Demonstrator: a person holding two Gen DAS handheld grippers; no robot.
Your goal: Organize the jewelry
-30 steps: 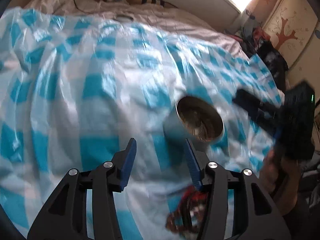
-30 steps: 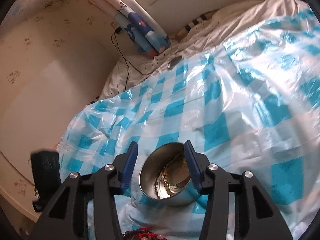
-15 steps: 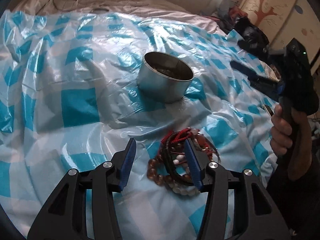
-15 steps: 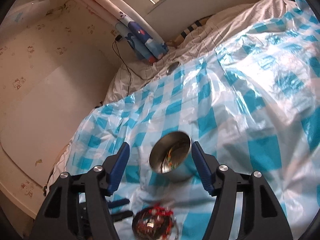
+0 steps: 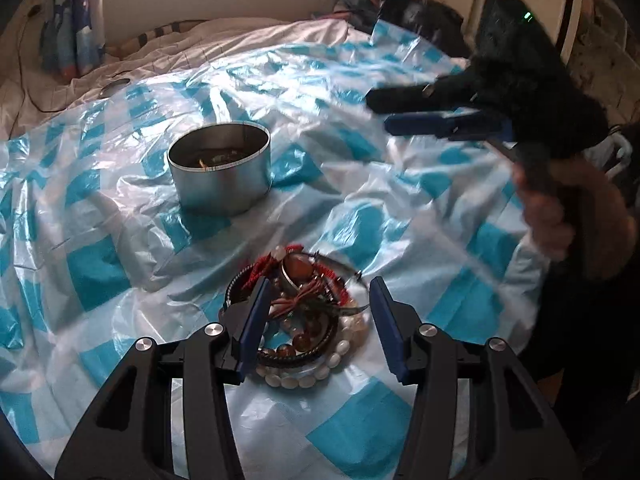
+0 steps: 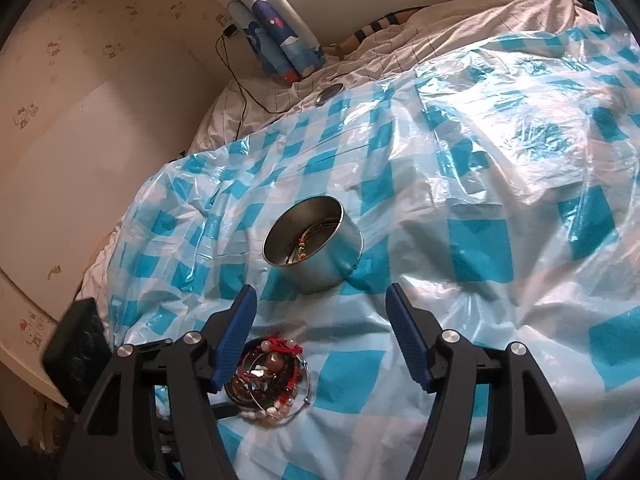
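In the left wrist view, the left gripper (image 5: 316, 320) is seen low over a heap of jewelry (image 5: 298, 320), its blue fingers (image 5: 251, 326) spread wide to either side of the heap and nothing pinched between them. The heap is made up of red cord bracelets, brown beads, a dark bangle and a string of white beads, all lying together on a crinkled blue-and-white checked plastic sheet (image 5: 360, 216) spread over a bed. A round metal tin (image 5: 220, 172) is set upright on the sheet beyond the heap and a little to the left, well apart from it, with some pieces seen inside. At the right of this view the right gripper (image 5: 420, 118) is held in the air by a hand (image 5: 548, 212); it is blurred and seen side-on, so whether it is spread cannot be told from here. In the right wrist view, the right gripper (image 6: 320, 340) is shown with its blue fingers (image 6: 408, 344) wide apart and empty, raised above the sheet (image 6: 480, 248). The tin (image 6: 316, 250) is seen ahead between the fingertips, with a bangle and small coloured beads inside. The heap of jewelry (image 6: 270, 380) is seen lower down, just beside the left finger, resting on the sheet. A folded blue patterned curtain (image 6: 280, 36) and a black cable (image 6: 236, 80) are seen by the far wall.
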